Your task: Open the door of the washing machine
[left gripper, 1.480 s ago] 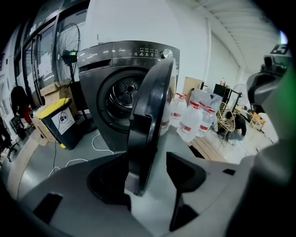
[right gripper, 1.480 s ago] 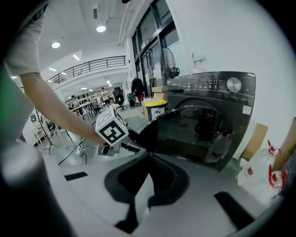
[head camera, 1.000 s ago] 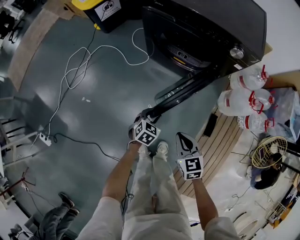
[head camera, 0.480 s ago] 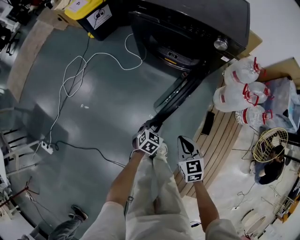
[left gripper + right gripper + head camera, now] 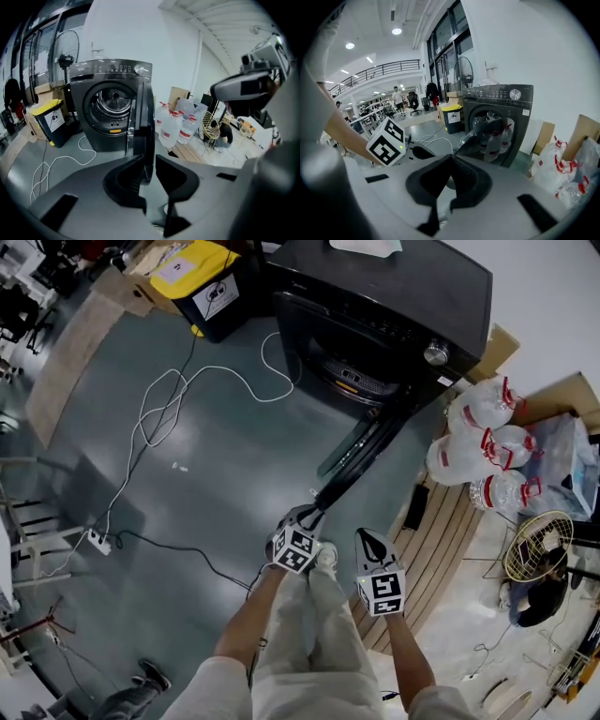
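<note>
The dark washing machine (image 5: 394, 296) stands at the top of the head view, its drum (image 5: 110, 105) exposed. Its round door (image 5: 361, 451) is swung out toward me, edge-on in the left gripper view (image 5: 143, 126). My left gripper (image 5: 314, 514) is at the door's free edge, and its pads (image 5: 136, 173) are closed on that rim (image 5: 149, 161). My right gripper (image 5: 367, 538) hangs just to the right of it, shut and holding nothing (image 5: 452, 157). From the right gripper view I see the open door (image 5: 485, 133) in front of the machine (image 5: 501, 112).
A black bin with a yellow lid (image 5: 211, 282) stands left of the machine. A white cable (image 5: 178, 381) loops over the grey floor to a power strip (image 5: 98, 542). Water bottles (image 5: 483, 442), a wooden pallet (image 5: 441, 521) and a fan (image 5: 536, 542) crowd the right.
The left gripper has drawn back toward me with the door's edge in it, and the door has swung wider. The right gripper has moved back alongside it.
</note>
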### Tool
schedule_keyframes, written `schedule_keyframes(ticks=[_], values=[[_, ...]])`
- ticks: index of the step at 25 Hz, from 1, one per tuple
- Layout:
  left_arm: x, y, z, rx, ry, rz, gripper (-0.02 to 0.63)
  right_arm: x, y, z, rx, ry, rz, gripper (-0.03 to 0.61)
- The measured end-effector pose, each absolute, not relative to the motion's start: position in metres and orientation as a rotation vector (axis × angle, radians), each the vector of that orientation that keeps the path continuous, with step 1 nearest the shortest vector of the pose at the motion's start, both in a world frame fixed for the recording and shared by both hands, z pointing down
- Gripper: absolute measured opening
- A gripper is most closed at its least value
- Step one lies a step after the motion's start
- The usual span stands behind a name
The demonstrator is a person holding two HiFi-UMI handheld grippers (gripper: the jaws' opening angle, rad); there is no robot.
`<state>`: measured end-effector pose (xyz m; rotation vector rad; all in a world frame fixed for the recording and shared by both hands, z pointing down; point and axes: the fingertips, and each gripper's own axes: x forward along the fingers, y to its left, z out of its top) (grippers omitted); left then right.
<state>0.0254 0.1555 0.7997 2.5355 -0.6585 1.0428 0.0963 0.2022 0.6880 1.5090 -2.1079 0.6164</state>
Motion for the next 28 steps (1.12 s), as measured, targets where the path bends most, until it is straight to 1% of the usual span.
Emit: schedule_keyframes(ticks=[2,7,11,20,28], values=[[0.009,0.159,0.783,2.525,-0.711,0.981,0.075,0.091,0.204,0.682,1.499,-2.119,0.608,0.000],[-0.034,0.165,0.731,2.498,-0.869,0.842,0.031,0.078,0.202,0.661,1.458,-2.151,0.578,0.000],[-0.066,0.168,0.682,2.467,-0.971,0.759,0.011,0.064,0.194,0.639,1.437,-2.179,0.558,-0.001],[-0.110,0.138,0.556,2.493,-1.162,0.615,0.008,0.054,0.159,0.548,1.486,-2.250,0.473,-0.001],[-0.138,0.109,0.455,2.524,-1.312,0.514,0.008,0.057,0.125,0.457,1.538,-2.306,0.330,-0.001]])
